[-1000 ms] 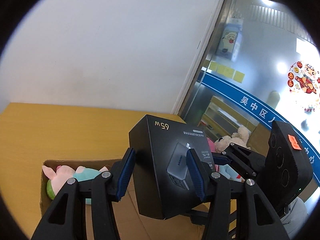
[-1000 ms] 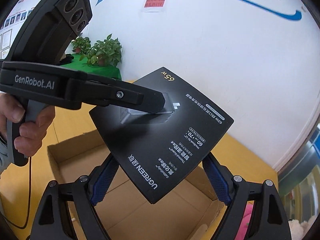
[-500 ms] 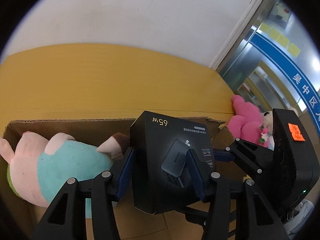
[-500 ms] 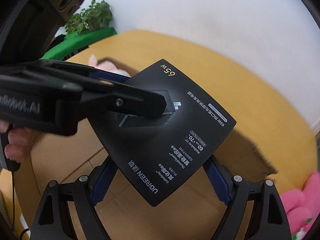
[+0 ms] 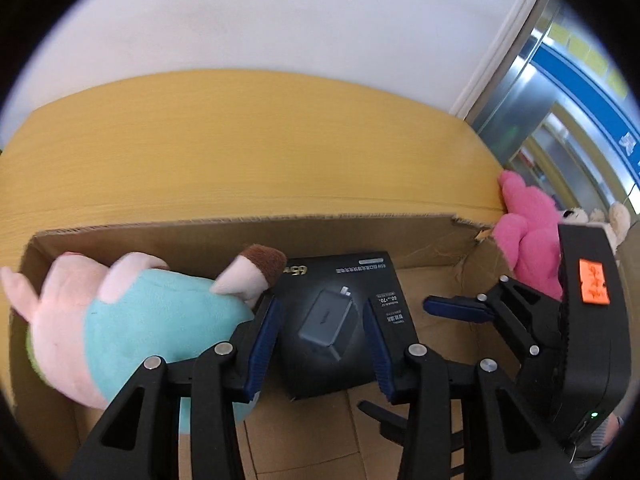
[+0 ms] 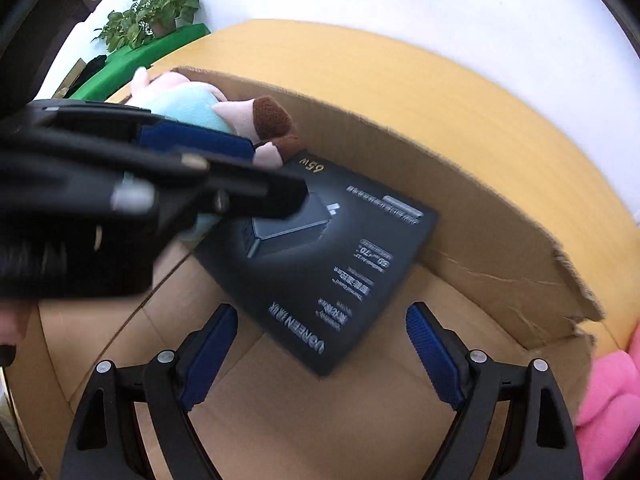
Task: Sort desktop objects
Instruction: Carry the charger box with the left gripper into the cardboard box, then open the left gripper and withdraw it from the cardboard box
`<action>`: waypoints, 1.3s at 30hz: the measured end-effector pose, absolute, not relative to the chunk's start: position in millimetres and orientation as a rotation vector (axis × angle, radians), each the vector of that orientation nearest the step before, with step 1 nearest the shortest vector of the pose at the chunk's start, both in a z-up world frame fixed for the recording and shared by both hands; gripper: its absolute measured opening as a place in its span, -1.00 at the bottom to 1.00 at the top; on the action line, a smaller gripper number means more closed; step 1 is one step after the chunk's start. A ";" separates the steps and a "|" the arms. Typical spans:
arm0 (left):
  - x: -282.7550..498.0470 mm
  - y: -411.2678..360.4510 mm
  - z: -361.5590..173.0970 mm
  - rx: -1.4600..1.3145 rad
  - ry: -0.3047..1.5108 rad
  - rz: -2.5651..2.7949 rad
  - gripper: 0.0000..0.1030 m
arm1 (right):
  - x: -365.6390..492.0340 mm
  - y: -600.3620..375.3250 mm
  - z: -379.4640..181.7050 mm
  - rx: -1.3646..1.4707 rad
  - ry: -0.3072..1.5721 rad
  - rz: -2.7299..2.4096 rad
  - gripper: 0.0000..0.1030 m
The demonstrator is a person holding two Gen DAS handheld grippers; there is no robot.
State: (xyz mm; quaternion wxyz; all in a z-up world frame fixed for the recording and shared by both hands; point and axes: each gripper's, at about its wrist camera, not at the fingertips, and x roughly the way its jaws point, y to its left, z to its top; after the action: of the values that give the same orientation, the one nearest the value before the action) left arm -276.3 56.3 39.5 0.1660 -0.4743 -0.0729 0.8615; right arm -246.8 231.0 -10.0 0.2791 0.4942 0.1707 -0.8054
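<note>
Black rectangular cardboard charger box lies flat on the floor of the open brown cardboard carton, one corner touching the pink-and-teal plush pig. Left gripper straddles it, fingers spread, no contact visible. Right gripper hovers just short of it, spread and empty. Risk: lifting out could snag the plush. Open room remains toward the torn wall.

Lighting: bright, even, soft shadows. Fisheye bending, black corners. Left gripper motion-blurred in right view; black box lettering slightly smeared.
</note>
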 end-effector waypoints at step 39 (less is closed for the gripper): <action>122.2 18.1 57.6 -0.859 -0.124 2.634 0.60 | 111.5 248.4 21.8 1.112 -0.225 -2.646 0.84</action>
State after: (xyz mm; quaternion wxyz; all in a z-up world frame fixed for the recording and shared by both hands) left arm 122.2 18.1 57.6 0.1830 -0.3044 -0.0438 0.9338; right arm 111.4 248.4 21.8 0.1309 0.3830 -0.0773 -0.9112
